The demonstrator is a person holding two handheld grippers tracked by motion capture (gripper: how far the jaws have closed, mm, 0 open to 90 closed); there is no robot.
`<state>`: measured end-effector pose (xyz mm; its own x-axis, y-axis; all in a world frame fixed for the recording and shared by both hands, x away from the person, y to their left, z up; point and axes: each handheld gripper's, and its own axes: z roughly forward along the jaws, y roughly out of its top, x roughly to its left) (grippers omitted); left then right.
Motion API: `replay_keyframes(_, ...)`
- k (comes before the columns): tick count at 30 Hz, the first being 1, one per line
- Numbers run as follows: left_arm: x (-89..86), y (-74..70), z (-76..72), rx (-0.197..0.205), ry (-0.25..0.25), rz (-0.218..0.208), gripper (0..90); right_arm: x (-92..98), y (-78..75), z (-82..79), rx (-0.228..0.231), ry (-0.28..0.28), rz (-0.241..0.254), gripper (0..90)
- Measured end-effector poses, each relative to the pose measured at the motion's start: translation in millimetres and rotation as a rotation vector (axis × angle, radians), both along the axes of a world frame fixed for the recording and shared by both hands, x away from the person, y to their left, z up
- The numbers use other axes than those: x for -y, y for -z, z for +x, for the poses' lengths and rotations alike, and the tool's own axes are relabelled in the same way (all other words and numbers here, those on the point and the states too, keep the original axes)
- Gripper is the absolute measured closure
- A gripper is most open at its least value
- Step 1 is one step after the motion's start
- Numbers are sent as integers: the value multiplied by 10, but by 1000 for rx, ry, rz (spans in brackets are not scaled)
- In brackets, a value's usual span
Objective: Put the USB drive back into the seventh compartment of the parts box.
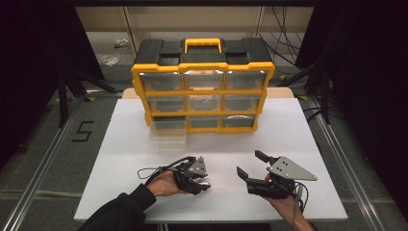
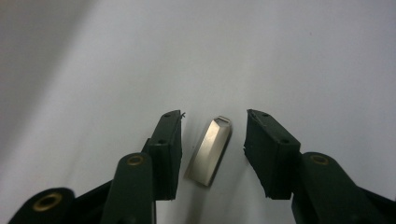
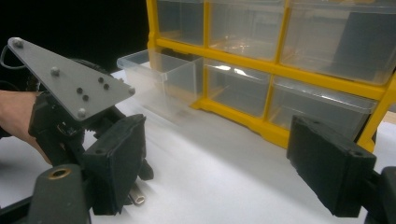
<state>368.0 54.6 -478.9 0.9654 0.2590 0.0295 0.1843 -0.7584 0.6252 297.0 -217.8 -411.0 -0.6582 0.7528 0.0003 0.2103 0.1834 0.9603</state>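
Metal USB stick (image 2: pixel 208 150) between left gripper (image 2: pixel 212 140) fingers (image 2: pixel 168 144), gaps either side

Black grippers (image 1: pixel 204 180), grey three-cornered screwed plates, black sleeve (image 1: pixel 126 208).

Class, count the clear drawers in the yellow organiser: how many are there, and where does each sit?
9: three rows of three in the organiser; the bottom-left drawer is pulled out.

Brushed metal on matt white, clear plastic behind.

I see a small metal piece (image 2: pixel 209 150) with a satin sheen on the smooth matt table (image 1: pixel 288 144); my gripper pads (image 2: pixel 169 154) look like rough black foam, and the organizer (image 1: pixel 203 84) is glossy yellow plastic with clear drawers.
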Motion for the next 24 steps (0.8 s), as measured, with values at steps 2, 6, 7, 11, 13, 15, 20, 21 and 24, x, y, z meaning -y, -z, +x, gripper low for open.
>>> replay_keyframes(2, 3, 10, -6, 13, 2, 16, 582, -3, 1, 0, 2, -1, 1, 206)
replay_keyframes(6, 8, 10, -16, 2, 12, 16, 654, 0, -1, -1, 0, -2, 1, 207)
replay_keyframes(7, 8, 8, -12, -11, 12, 15, 674, 1, -1, -1, -1, -1, 0, 207)
replay_keyframes(11, 13, 11, -11, -26, 18, 12, 732, -3, 2, 1, 1, -3, 1, 207)
replay_keyframes(13, 14, 10, -11, -33, 19, 13, 752, -5, 2, 1, -1, -3, 0, 207)
replay_keyframes(15, 11, 12, -12, -27, 29, 13, 771, -6, 2, 0, -1, -3, 0, 207)
replay_keyframes(20, 9, 9, -16, -16, 37, 12, 780, -5, 2, 0, 0, -3, 1, 208)
replay_keyframes(21, 9, 6, -19, -8, 36, 11, 781, -5, 2, 0, 0, -3, 1, 208)
replay_keyframes(24, -7, -22, -21, 7, 24, -5, 783, -1, 1, 2, -2, -3, 2, 208)
